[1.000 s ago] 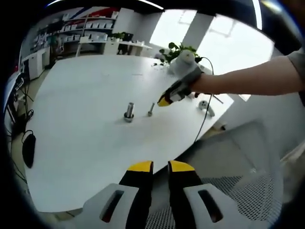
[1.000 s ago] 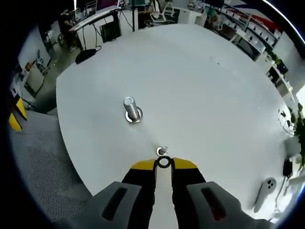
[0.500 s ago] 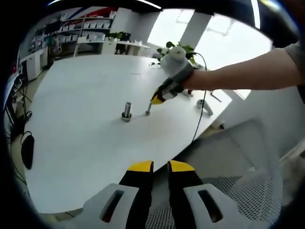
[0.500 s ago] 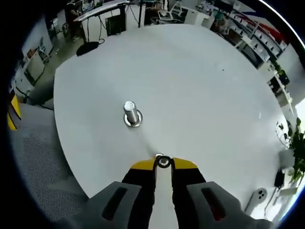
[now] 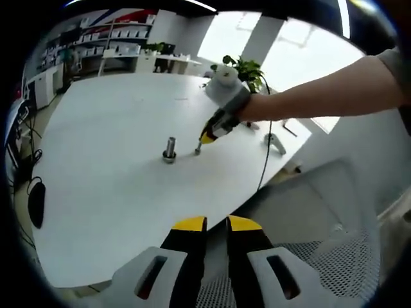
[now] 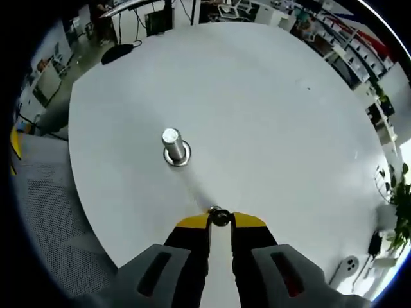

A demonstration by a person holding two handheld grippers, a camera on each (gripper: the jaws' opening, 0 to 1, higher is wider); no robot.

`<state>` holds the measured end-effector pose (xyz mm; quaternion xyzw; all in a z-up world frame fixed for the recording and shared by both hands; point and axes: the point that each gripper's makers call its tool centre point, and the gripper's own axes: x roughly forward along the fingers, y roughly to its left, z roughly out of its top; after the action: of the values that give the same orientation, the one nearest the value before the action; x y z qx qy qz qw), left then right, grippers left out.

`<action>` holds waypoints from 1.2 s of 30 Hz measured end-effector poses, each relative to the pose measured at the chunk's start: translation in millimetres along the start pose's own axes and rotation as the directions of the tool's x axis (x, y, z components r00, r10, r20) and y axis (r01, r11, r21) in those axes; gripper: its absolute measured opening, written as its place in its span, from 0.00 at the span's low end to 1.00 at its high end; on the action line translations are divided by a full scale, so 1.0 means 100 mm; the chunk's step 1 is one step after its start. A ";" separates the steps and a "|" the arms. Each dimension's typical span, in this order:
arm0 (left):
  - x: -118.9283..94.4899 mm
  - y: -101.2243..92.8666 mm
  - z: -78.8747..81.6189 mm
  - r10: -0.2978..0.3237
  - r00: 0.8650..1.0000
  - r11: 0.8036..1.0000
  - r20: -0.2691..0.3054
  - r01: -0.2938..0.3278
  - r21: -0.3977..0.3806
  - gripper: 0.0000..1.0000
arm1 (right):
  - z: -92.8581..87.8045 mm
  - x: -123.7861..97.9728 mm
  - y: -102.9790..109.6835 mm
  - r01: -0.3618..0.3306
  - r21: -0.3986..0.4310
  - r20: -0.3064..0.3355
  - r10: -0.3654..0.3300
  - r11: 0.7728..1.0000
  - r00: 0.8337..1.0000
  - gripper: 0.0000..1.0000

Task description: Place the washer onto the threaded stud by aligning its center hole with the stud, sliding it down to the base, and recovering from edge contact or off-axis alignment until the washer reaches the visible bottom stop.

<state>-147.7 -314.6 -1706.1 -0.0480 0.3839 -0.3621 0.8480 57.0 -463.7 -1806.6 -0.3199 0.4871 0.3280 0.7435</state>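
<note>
Washer (image 6: 219,217) betw. right jaws' tips

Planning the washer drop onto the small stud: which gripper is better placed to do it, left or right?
Right. The right gripper holds the washer between its jaw tips directly over the small stud, beside the large bolt. The left gripper hangs back at the table edge, jaws holding nothing.
</note>
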 end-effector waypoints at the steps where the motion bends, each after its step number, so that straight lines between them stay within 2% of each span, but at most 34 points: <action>1: 0.00 0.00 0.00 0.000 1.000 1.000 0.001 0.000 0.002 0.09 | -0.01 0.02 -0.01 0.000 0.000 -0.006 0.000 1.000 1.000 0.13; 11: -0.01 0.01 0.02 0.003 1.000 1.000 0.010 -0.003 -0.005 0.09 | -0.09 0.18 0.00 -0.020 -0.008 -0.064 0.020 1.000 0.998 0.13; 18: 0.00 0.01 0.00 0.003 1.000 1.000 0.001 -0.003 -0.008 0.09 | -0.17 0.26 0.01 -0.029 -0.005 -0.080 0.028 1.000 0.996 0.14; 26: 0.00 0.02 -0.01 0.009 1.000 1.000 -0.003 -0.009 -0.008 0.09 | -0.17 0.29 -0.02 -0.028 0.042 -0.041 0.030 0.999 0.999 0.14; 33: 0.00 0.00 -0.02 -0.001 1.000 1.000 -0.009 0.001 -0.004 0.09 | -0.22 0.31 0.02 -0.039 0.088 -0.034 0.042 0.995 0.999 0.17; 36: 0.01 0.08 -0.06 0.040 0.999 0.999 -0.035 -0.040 -0.011 0.09 | -0.24 0.30 0.04 -0.035 0.115 -0.028 0.039 0.993 0.999 0.19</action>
<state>-146.9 -308.0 -1713.6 -0.0388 0.4016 -0.3438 0.8480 50.8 -475.1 -1842.5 -0.2727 0.5222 0.3084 0.7469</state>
